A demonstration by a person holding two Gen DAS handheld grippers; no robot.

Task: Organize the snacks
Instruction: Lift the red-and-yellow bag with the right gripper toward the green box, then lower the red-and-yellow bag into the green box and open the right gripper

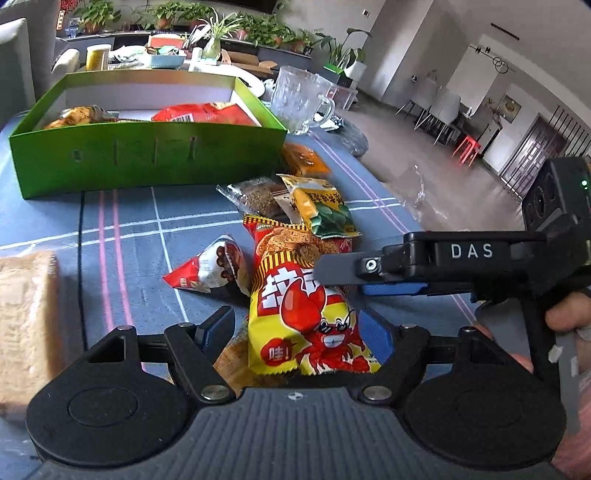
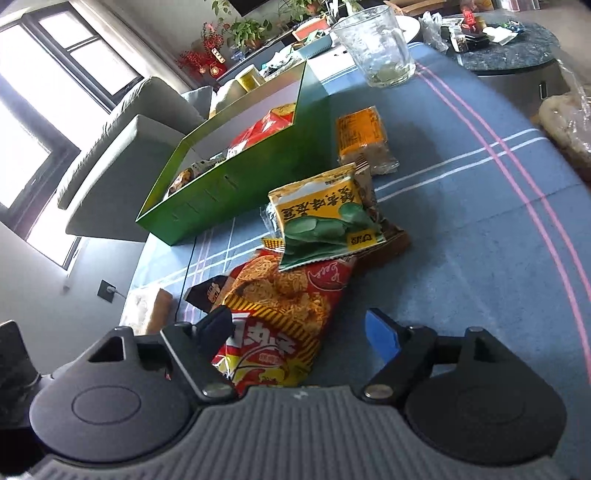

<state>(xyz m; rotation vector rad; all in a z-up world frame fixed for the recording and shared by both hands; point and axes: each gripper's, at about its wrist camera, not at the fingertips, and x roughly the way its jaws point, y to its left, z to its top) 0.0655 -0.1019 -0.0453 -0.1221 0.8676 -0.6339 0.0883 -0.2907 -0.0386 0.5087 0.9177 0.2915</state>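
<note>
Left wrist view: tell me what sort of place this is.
Most likely a home living and dining room: a low table with a blue plaid cloth, a grey sofa beside it, potted plants along the wall, and dining chairs further back.

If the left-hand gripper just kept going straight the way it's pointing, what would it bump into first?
Most likely the yellow-and-red crayfish snack bag, already lying between the open left gripper's blue-padded fingers. Beyond it lies a yellow-and-green packet, though depth is hard to judge.
</note>
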